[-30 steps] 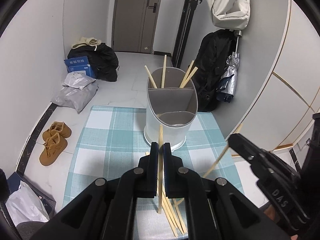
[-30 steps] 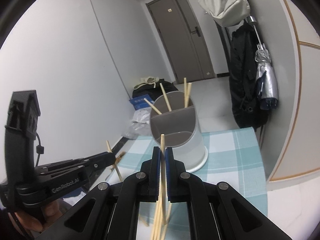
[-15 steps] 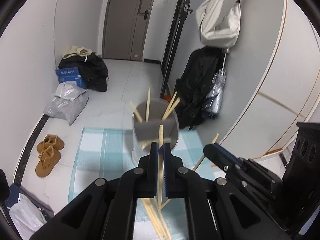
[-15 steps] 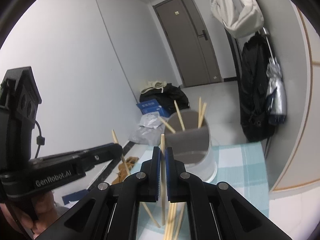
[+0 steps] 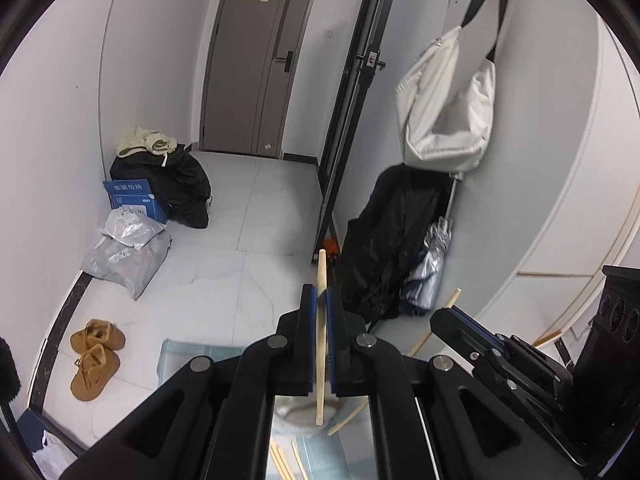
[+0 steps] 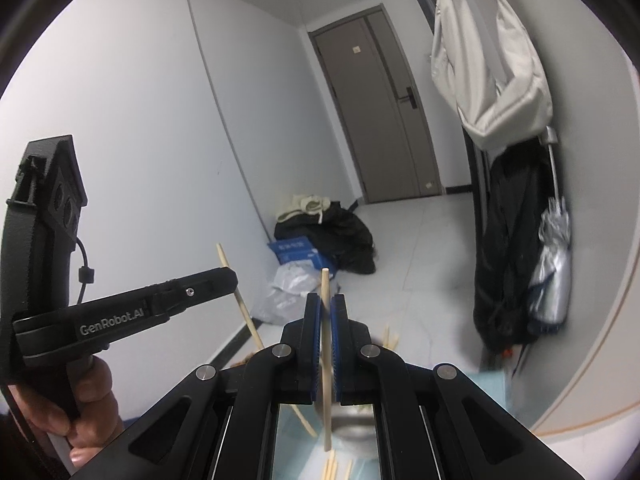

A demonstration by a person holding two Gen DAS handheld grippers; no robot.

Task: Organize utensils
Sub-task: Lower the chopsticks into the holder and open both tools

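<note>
1. My left gripper (image 5: pixel 320 300) pinches one chopstick (image 5: pixel 321 344) upright, lifted for dropping.
2. My right gripper (image 6: pixel 326 308) pinches another stick (image 6: pixel 327 360) likewise.
3. The holder (image 5: pixel 298 420) sits below the jaws, mostly hidden; spare sticks (image 5: pixel 282 464) lie on the cloth.

Pale wooden chopstick (image 5: pixel 321 320), tan shoes (image 5: pixel 94 353)

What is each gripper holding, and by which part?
Left gripper pinches a pale wooden chopstick near its upper end; right gripper pinches another chopstick likewise.
</note>
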